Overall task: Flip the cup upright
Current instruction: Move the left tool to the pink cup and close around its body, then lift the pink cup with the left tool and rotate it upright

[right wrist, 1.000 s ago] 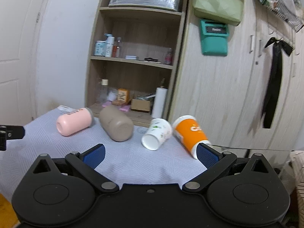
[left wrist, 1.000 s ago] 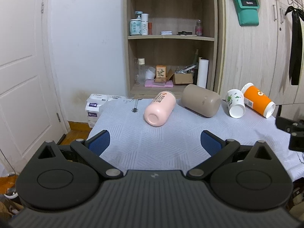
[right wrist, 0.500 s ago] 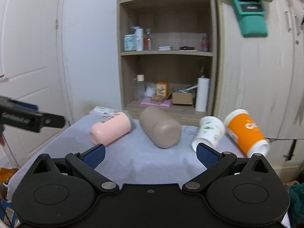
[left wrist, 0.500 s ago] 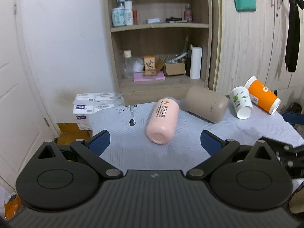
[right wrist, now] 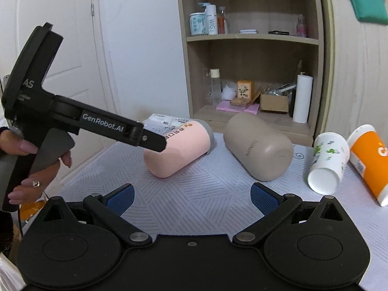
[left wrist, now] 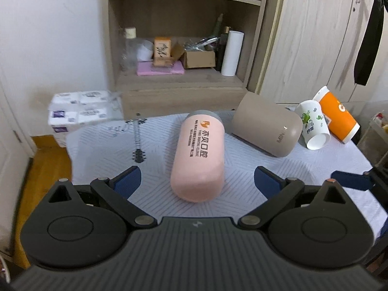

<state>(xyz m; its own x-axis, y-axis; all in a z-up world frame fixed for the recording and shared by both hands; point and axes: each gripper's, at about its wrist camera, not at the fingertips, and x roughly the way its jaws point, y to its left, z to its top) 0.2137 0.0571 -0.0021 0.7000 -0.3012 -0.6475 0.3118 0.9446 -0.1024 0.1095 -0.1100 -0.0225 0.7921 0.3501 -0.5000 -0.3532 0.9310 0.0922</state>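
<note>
Left wrist view. Left tool (left wrist: 196,178): released, blue pads spread wide, nothing between them; it hangs just above the bench (left wrist: 97,143), which is covered in a pale patterned cloth. Pink cup (left wrist: 200,157): lying on its side, rounded base toward the camera, grey-rimmed end pointing away, centred between the spread pads but not touched by them. Tan cup (left wrist: 265,125): on its side, just right of the pink cup. White paper cup (left wrist: 314,125) and orange cup (left wrist: 338,117): both on their sides at the bench's far right, touching each other. A blue pad of the right tool (left wrist: 349,180) shows at the right edge. Pack of tissues (left wrist: 83,110): beyond the bench's left corner.

Right wrist view. Right tool (right wrist: 191,196): released, pads wide apart, gripping nothing, low over the cloth near the bench's front. Left tool (right wrist: 155,143): held in a hand (right wrist: 31,162), its tip over the pink cup (right wrist: 179,151). Tan cup (right wrist: 259,146), white paper cup (right wrist: 328,161), orange cup (right wrist: 371,160): in a row to the right, all on their sides. Wooden shelf unit (right wrist: 252,38): behind.
</note>
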